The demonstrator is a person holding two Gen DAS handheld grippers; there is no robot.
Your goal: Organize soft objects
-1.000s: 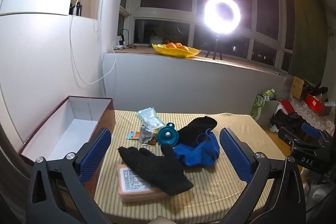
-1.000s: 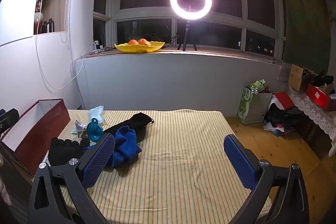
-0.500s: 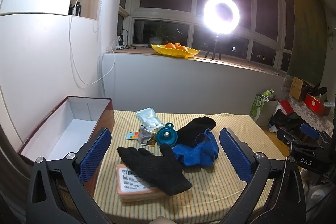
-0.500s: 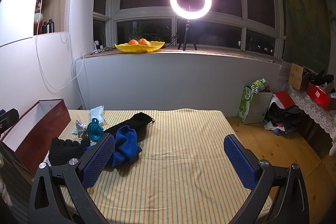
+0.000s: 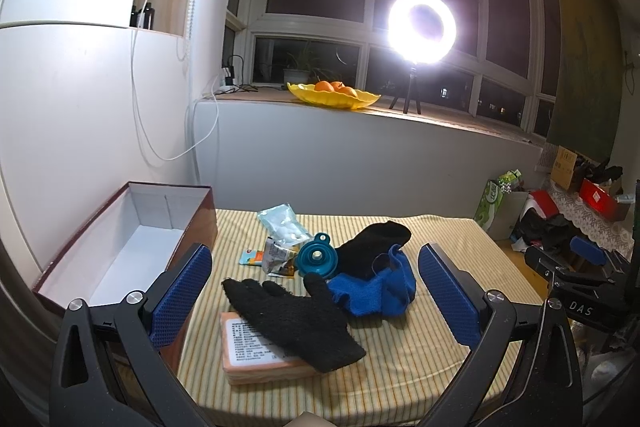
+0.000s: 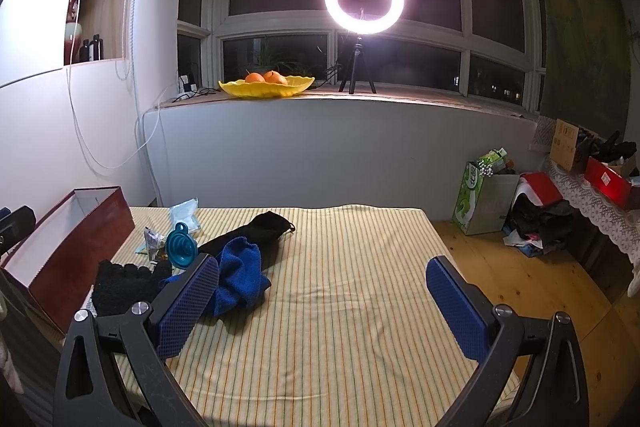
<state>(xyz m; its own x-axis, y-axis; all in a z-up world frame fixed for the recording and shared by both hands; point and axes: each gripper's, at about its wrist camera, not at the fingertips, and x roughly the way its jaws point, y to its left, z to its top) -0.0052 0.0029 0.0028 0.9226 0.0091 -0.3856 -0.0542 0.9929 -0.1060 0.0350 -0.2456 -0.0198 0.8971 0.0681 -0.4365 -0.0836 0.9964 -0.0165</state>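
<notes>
Between the left gripper's point(image 5: 316, 291) wide fingers, a fuzzy black knit glove point(image 5: 290, 319) probably awaits boxing; right gripper point(image 6: 322, 307) equally wide at three o'clock.

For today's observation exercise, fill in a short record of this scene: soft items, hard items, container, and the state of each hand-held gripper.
soft items: black glove, blue cloth, black sock
hard items: teal funnel, orange packet under the glove
container: open box, nothing visible inside
left hand-held gripper: open, holding nothing
right hand-held gripper: open, holding nothing
</notes>
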